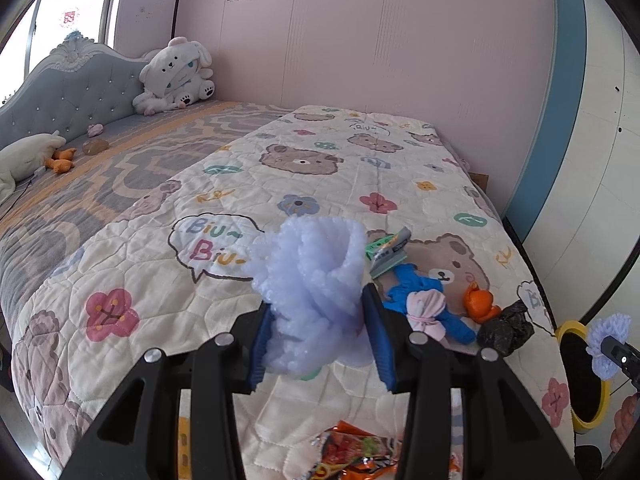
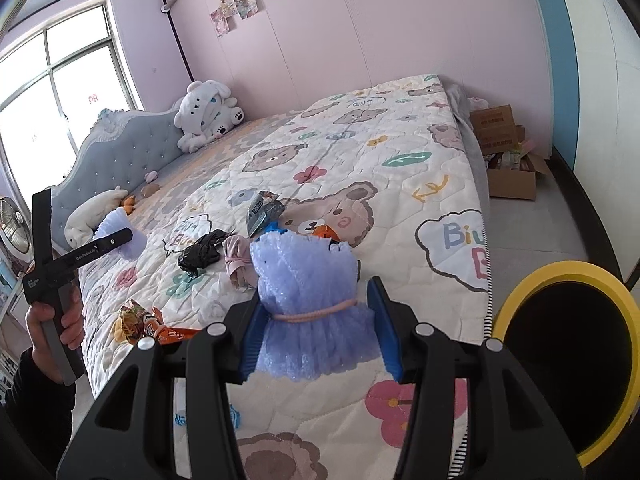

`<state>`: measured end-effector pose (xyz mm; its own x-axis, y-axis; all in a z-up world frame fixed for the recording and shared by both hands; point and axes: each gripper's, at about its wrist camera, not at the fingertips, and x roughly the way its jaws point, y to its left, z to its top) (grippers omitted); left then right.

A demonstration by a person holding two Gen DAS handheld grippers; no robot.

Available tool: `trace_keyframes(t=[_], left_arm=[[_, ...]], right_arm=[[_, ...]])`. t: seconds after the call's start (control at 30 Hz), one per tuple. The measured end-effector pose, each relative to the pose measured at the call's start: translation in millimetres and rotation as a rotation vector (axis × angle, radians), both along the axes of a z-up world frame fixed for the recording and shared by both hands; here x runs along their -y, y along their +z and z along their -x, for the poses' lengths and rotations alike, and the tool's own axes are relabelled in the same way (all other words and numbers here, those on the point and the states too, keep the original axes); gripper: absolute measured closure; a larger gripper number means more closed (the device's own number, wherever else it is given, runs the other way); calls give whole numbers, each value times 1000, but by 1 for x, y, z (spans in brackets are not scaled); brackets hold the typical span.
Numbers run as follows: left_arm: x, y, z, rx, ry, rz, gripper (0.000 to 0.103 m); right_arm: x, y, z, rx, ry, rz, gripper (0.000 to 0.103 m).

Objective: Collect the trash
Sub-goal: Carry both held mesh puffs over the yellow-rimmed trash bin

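My left gripper (image 1: 320,336) is shut on a pale purple foam wrap (image 1: 312,280) held above the bear-print quilt (image 1: 200,312). My right gripper (image 2: 318,334) is shut on a second purple foam wrap (image 2: 308,292) tied with a pink band, near the bed's foot edge. A yellow-rimmed black bin (image 2: 568,364) stands on the floor right of the right gripper; it also shows in the left wrist view (image 1: 582,376). On the quilt lie a black bag (image 1: 506,328), a blue cloth (image 1: 416,288), a pink bundle (image 1: 426,308), an orange piece (image 1: 480,302), a grey-green wrapper (image 1: 388,250) and an orange snack packet (image 2: 140,322).
A white plush dog (image 1: 176,74) sits against the grey headboard (image 1: 72,96). Cardboard boxes (image 2: 508,152) stand on the floor beyond the bed. A white and blue wardrobe (image 1: 580,120) is on the right. A fan (image 2: 14,224) stands at the left.
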<state>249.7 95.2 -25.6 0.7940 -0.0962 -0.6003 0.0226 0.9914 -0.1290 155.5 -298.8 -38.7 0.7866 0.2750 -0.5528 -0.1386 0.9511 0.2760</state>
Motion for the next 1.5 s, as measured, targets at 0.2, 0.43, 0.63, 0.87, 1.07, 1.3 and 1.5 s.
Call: trace_keyframes(t=[0.2,0.43,0.63,0.87,1.07,1.3,1.5], left_arm=[[39,7,6,8,-70,8,63],[88,12,10,14,-161,19,63],[127,13,14,13,-234,34,63],[170,12,16,-1,-308,42,63],[210,8,15,-16,-373,37,63],[260,2,16,-37,-452,41,63],[298,-8,14,-58,-512,26,63]], right_arm=[[23,9,16,17,-42,-2,57],[51,19,30,33,-88,-6,56],[76,26,42,45,-131,-6,56],[105,30,53,48,-182,-13,56],[131,33,61,51,-231,-14,56],[163,34,66,52,-292,-21,56],[186,31,68,40,-326,-24,56]])
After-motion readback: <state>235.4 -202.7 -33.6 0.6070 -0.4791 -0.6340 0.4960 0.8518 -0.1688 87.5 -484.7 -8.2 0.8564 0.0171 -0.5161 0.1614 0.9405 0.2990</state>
